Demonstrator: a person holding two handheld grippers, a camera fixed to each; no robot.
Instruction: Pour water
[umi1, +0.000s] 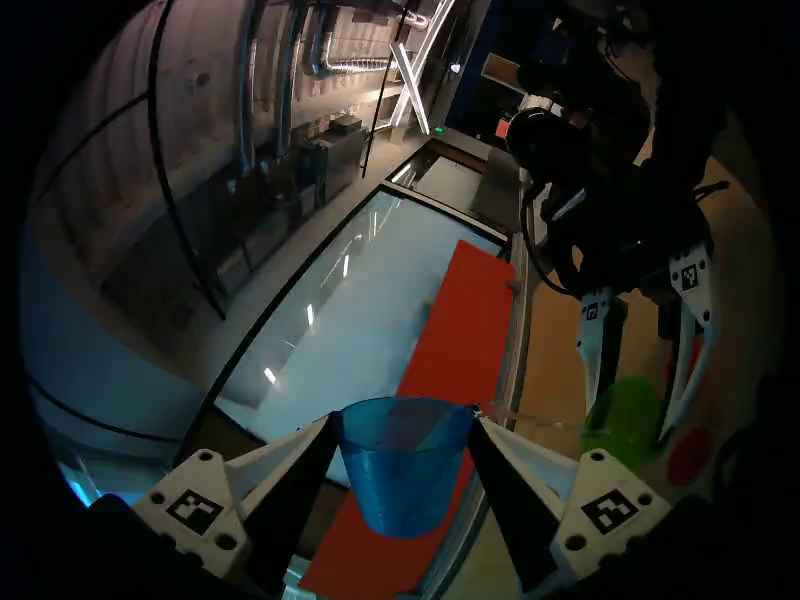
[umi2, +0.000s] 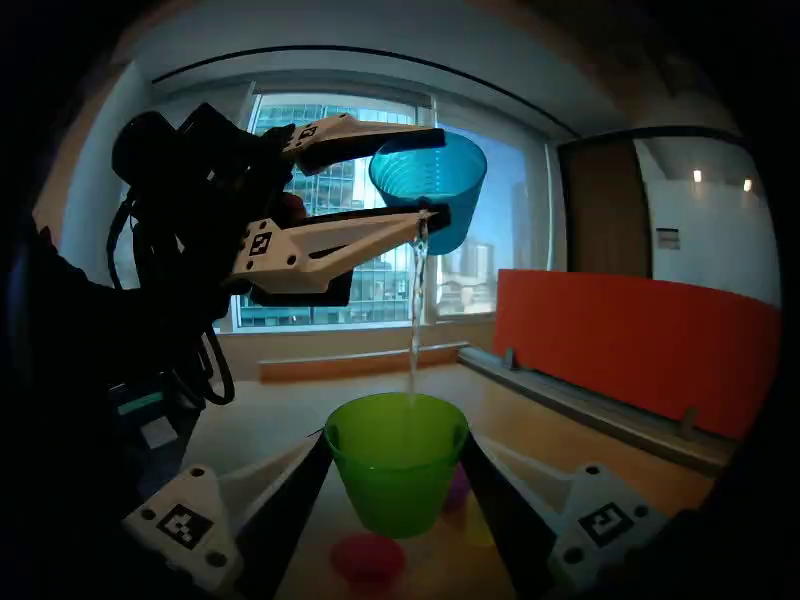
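Right gripper view: thin water stream (umi2: 415, 320) seen falling from tilted translucent blue plastic cup (umi2: 432, 180) into translucent green plastic cup (umi2: 397, 490).
Left gripper (umi1: 405, 428): jaws clamped on blue cup, held tipped above green cup.
Right gripper (umi2: 396, 442): jaws clamped on green cup, held upright over wooden table (umi2: 590, 445).
Progress: pour judged under way; fill levels cannot be told.
Left to do: blue cup to be emptied and righted.

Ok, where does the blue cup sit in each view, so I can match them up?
Left gripper view: blue cup at bottom centre, between the fingers of the left gripper.
Right gripper view: blue cup at upper centre, tilted, held by the left gripper.
Shared landmark: the green cup, at lower right in the left gripper view and bottom centre in the right gripper view.
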